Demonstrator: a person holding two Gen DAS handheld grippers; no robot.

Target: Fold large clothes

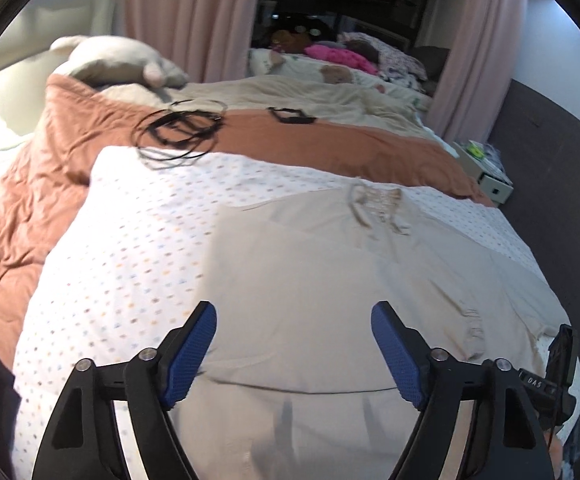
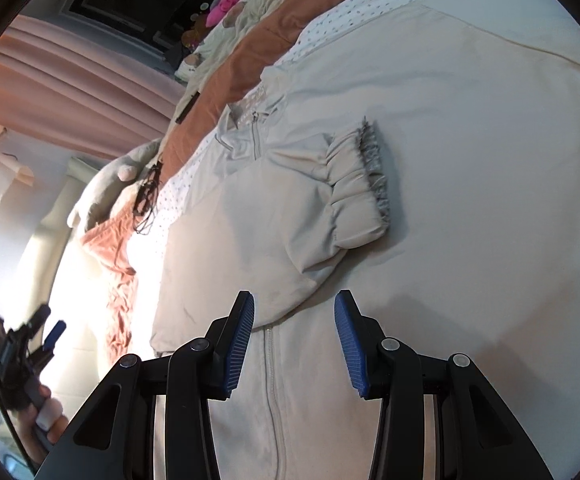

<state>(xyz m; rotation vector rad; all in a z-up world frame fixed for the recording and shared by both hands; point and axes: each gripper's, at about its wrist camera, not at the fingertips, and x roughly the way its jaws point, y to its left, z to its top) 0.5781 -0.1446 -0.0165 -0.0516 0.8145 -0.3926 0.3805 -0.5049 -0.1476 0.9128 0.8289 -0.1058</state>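
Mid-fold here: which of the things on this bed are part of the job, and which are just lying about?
Part of the job:
beige zip jacket, one sleeve folded across its front
left gripper, open
right gripper, open

Lying about:
black cable coil
plush toy
orange quilt
dotted sheet

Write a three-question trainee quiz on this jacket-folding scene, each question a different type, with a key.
1. True or false: the left hand-held gripper is shut on the beige jacket.
2. Multiple choice: the gathered sleeve cuff lies A) folded across the jacket's front, B) hanging off the bed, C) under the orange quilt.
3. Fill in: coiled on the quilt and the dotted sheet is a black ____.

Key
1. False: its jaws stand open above the jacket with nothing between them, as do those of the right hand-held gripper.
2. A
3. cable
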